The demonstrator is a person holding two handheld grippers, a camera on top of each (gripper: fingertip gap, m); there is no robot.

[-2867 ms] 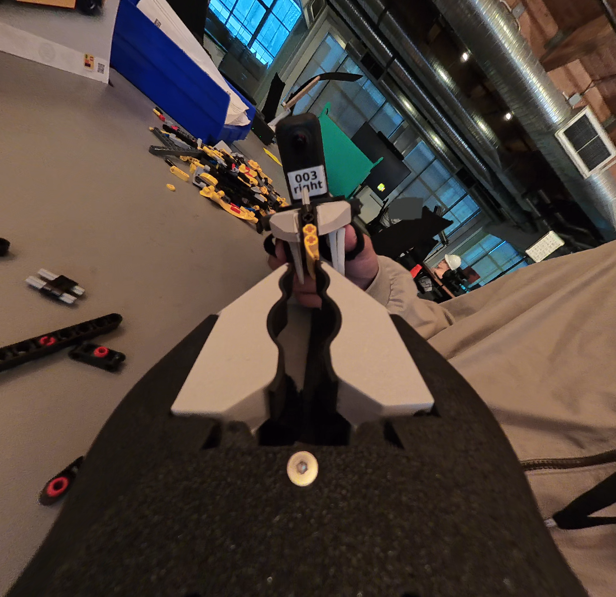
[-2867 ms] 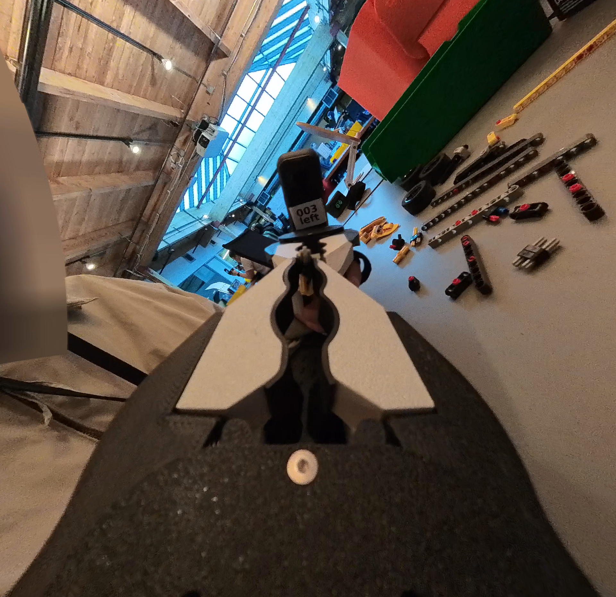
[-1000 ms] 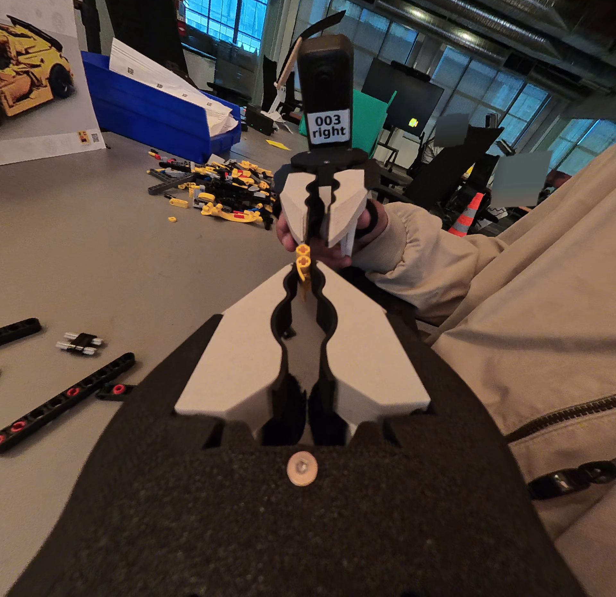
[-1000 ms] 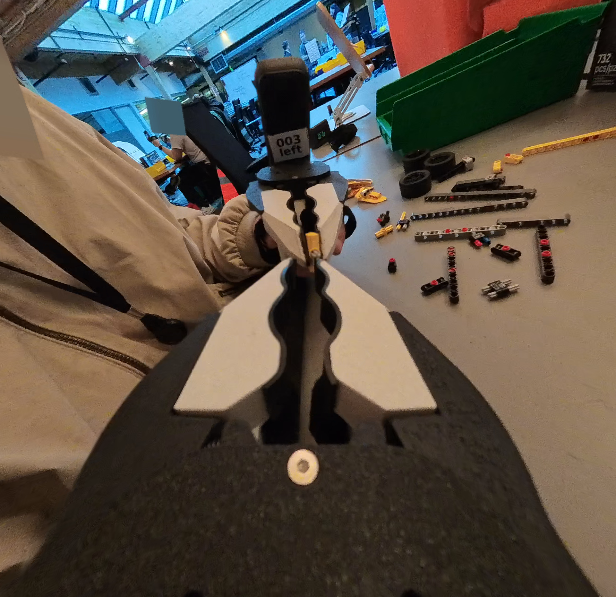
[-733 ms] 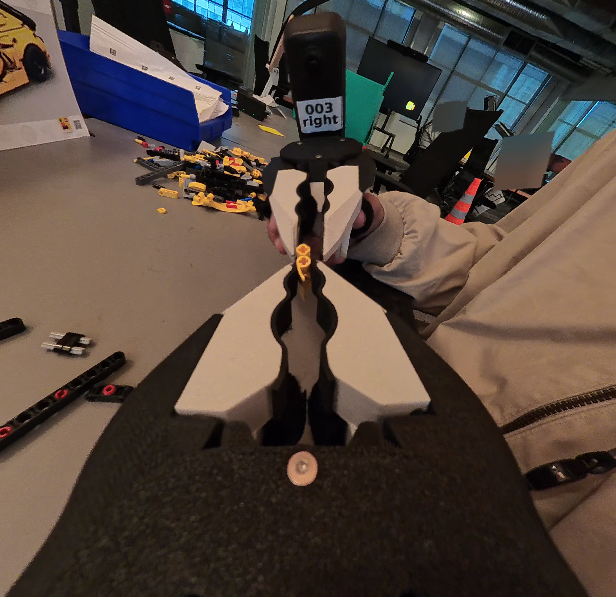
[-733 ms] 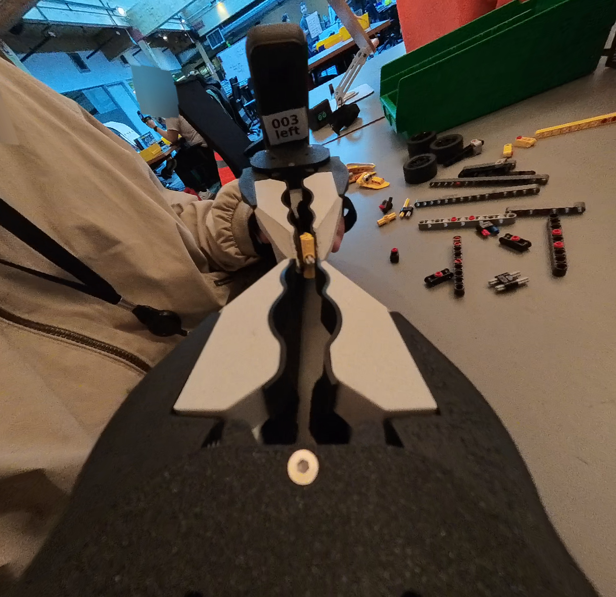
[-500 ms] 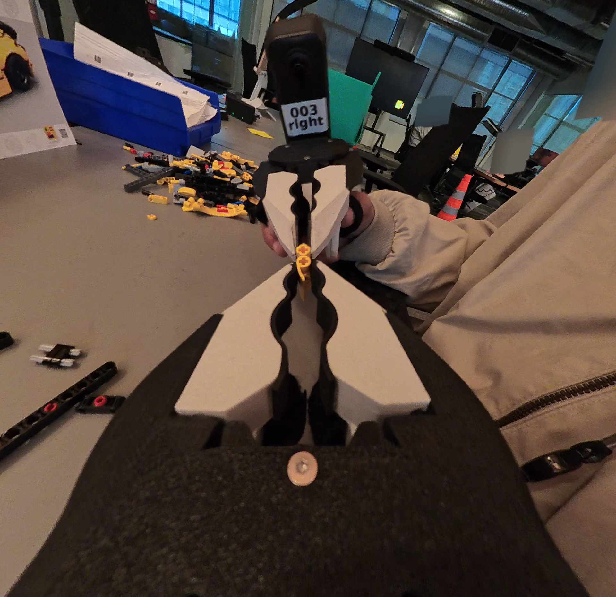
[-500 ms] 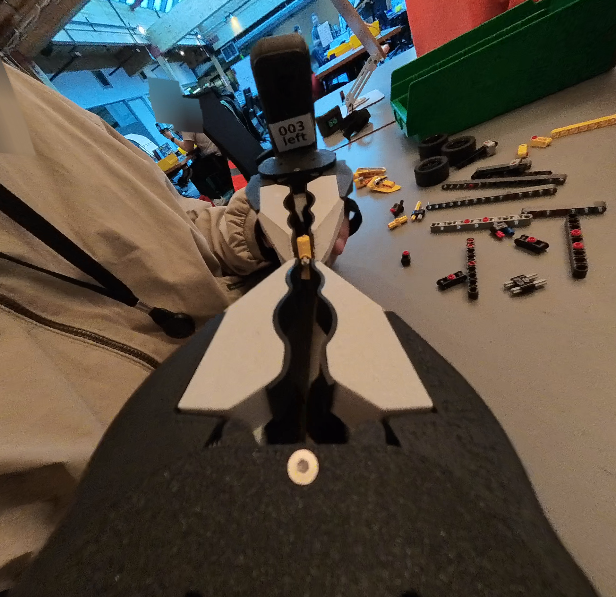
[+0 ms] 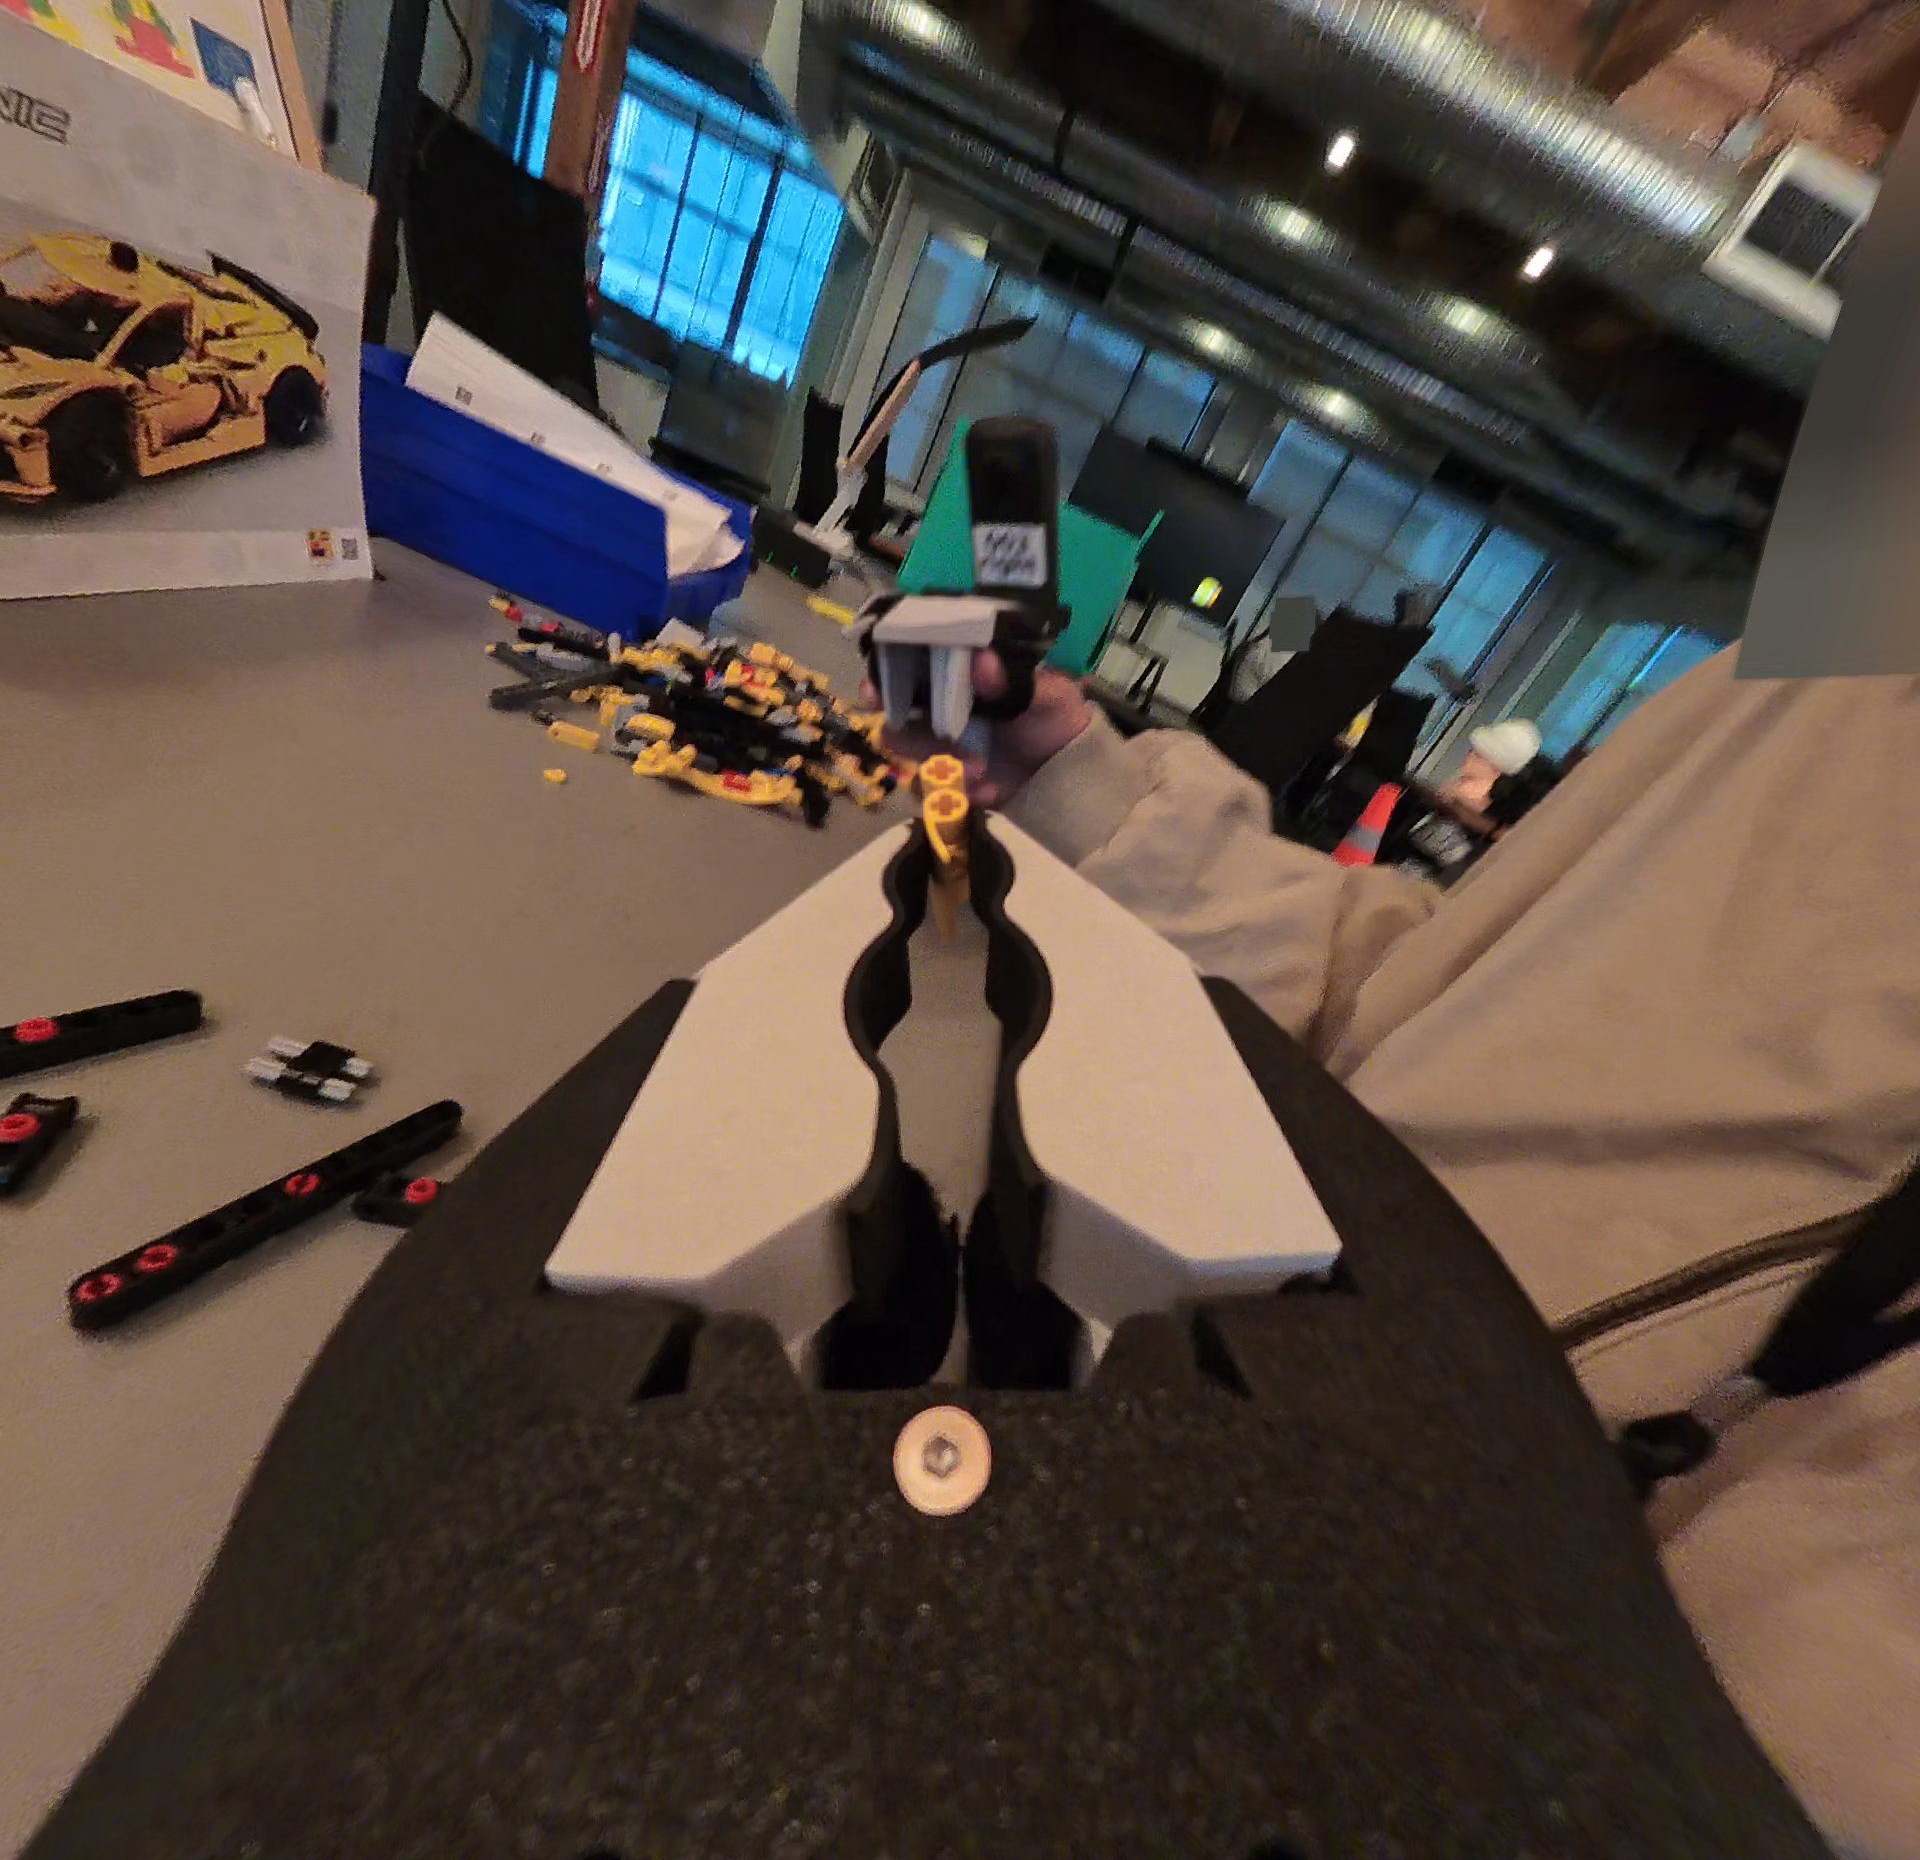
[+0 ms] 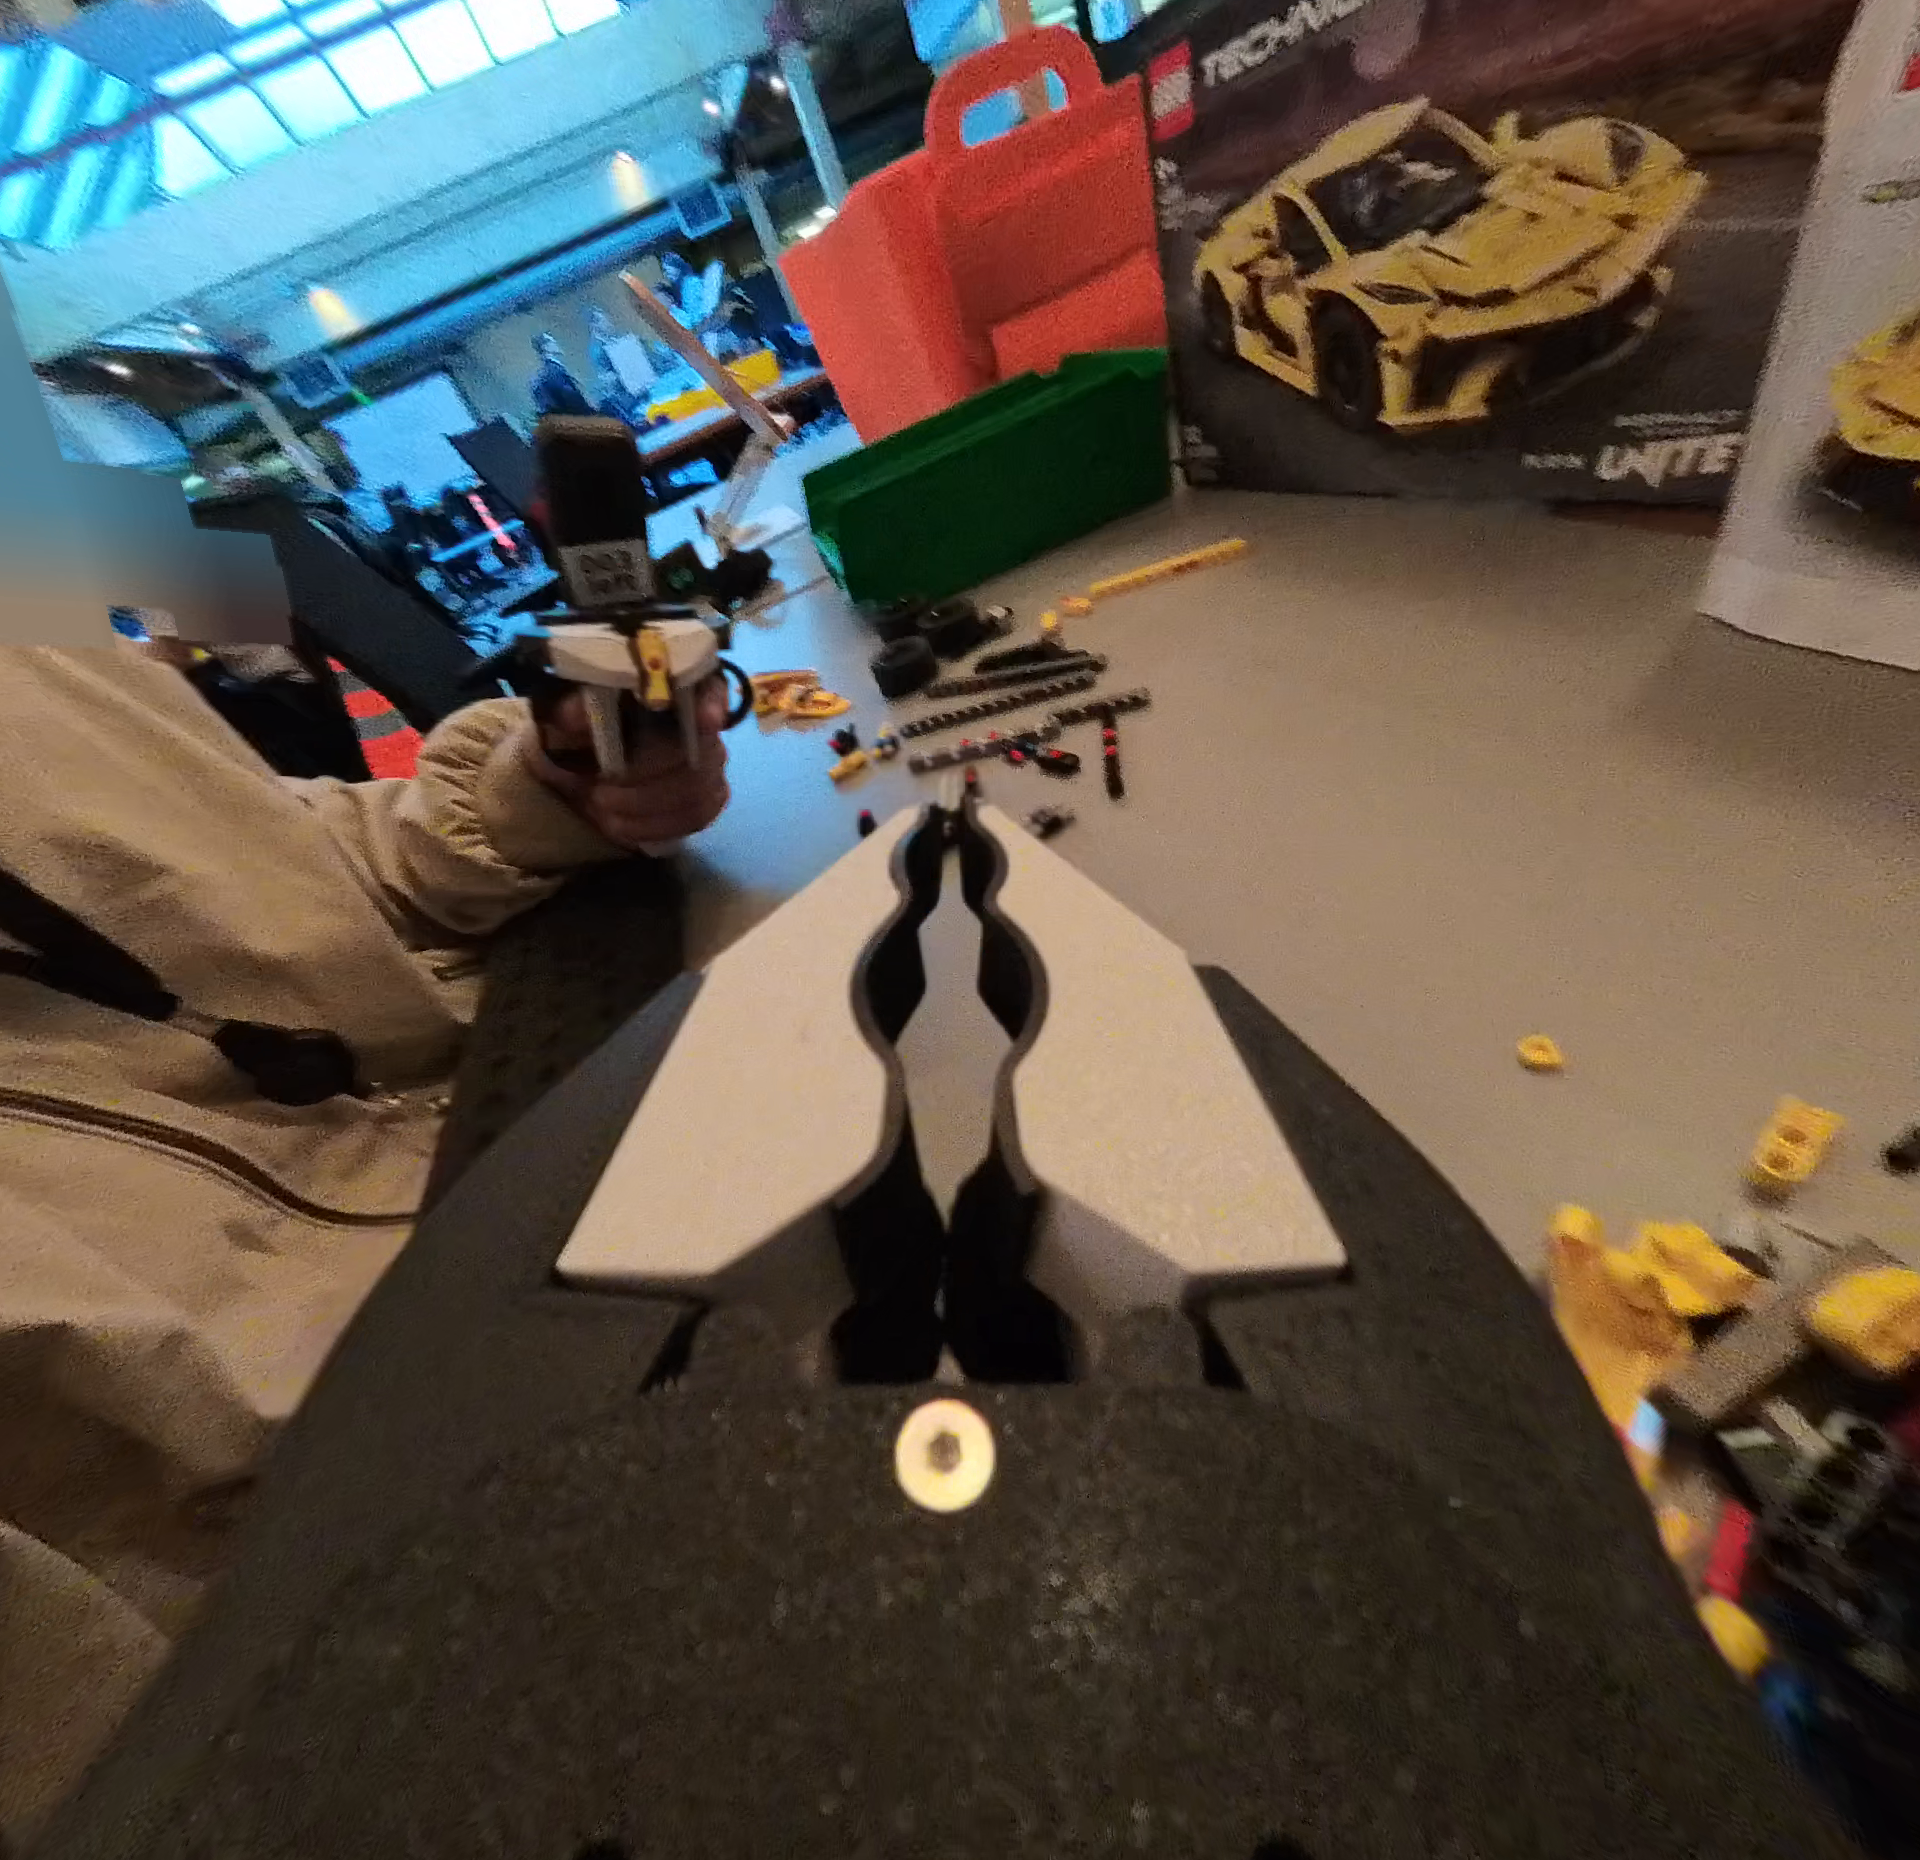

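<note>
In the left wrist view my left gripper (image 9: 943, 846) is shut on a small yellow connector piece (image 9: 941, 804) that stands up from its tips, cross-holes showing. It is held above the grey table (image 9: 260, 823). My right gripper (image 9: 928, 714) hangs farther off beyond it, apart from the piece. In the right wrist view my right gripper (image 10: 951, 821) has its jaws together over the table. A small pale bit shows at its tips; I cannot tell if it is held. The left gripper (image 10: 652, 686) shows up left with the yellow piece (image 10: 652, 665).
A pile of yellow and black pieces (image 9: 717, 730) lies before a blue bin (image 9: 540, 522). Black beams (image 9: 260, 1208) lie left. Wheels (image 10: 925, 636), beams (image 10: 1018, 709), a green bin (image 10: 987, 491), a car-picture box (image 10: 1455, 252) and a second parts pile (image 10: 1714, 1343) are there. A beige jacket (image 9: 1610, 979) fills one side.
The two grippers met tip to tip at the yellow piece. The right gripper has now drawn back and away; the piece stays in the left gripper. Both views have swung.
</note>
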